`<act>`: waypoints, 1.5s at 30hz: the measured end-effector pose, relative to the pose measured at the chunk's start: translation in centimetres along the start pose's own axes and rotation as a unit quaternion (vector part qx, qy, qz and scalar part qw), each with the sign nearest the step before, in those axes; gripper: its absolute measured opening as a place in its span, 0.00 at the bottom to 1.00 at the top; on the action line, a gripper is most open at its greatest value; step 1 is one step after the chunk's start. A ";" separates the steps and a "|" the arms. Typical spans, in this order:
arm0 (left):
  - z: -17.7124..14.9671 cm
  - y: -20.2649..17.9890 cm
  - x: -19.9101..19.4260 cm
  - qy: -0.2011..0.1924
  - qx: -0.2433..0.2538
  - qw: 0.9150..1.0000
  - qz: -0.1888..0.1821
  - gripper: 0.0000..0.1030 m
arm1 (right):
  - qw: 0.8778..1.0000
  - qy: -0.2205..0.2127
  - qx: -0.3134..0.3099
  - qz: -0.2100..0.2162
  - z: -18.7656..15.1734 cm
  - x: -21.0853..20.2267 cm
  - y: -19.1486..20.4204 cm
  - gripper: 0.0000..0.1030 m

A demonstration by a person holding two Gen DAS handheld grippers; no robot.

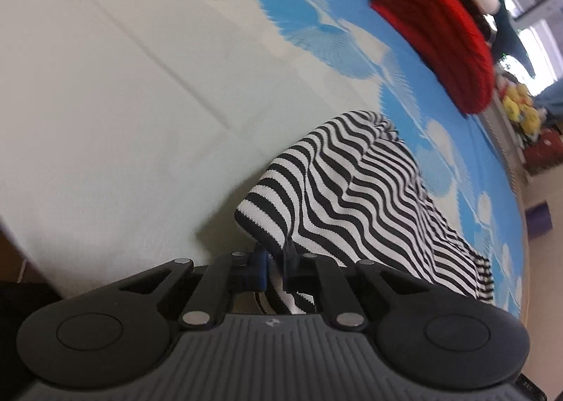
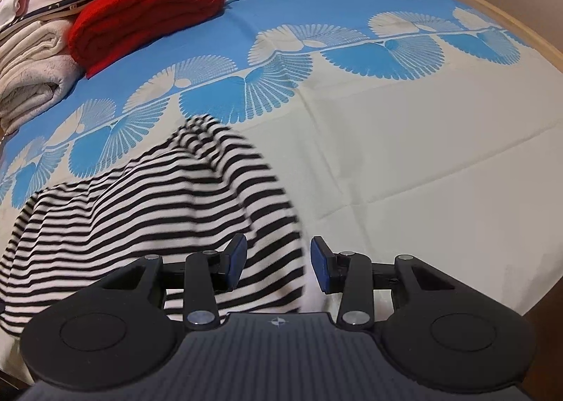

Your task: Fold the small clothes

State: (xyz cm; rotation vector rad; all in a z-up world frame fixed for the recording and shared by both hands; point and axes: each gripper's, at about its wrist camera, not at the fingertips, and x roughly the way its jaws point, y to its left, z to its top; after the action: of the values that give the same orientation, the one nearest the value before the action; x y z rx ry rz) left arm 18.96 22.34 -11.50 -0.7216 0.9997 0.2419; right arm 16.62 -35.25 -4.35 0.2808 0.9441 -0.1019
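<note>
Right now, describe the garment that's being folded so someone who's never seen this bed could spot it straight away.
Start at the bed sheet, cream with a blue fan-pattern border. On its cream part lies a rumpled striped top, one edge pinched in the left gripper. It alone has black-and-white stripes; the folded red blanket and pale towels are plain.

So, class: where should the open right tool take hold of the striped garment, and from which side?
Grip the striped garment at the free edge hanging between the right tool pads, coming from above and front; that edge is thin and lifted, while the left tool pinches another edge.
</note>
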 end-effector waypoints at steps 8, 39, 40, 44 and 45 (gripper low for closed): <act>0.5 -1.8 -1.2 -0.008 0.056 0.998 0.041 0.08 | 1.000 -0.015 0.005 0.005 1.1 -0.3 0.0 0.41; -15.4 -27.4 0.2 0.038 0.397 0.905 -0.151 0.51 | 0.990 0.019 0.012 0.140 7.7 3.8 -3.2 0.48; -14.5 -26.5 0.7 0.044 0.378 0.914 -0.143 0.58 | 0.990 0.031 0.008 0.137 7.8 4.6 -2.7 0.49; -14.1 -23.8 2.7 0.092 0.300 0.937 -0.156 0.70 | 0.990 0.073 0.024 0.120 8.3 8.1 -1.8 0.49; -14.4 -23.6 3.2 0.106 0.285 0.939 -0.163 0.73 | 0.990 0.082 0.033 0.114 8.4 8.9 -1.7 0.49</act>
State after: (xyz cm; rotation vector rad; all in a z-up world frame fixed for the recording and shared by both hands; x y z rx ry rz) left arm 22.59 -5.08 -8.58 -0.3700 1.0679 -0.4137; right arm 28.05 -38.93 -7.24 0.4624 1.0661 0.1014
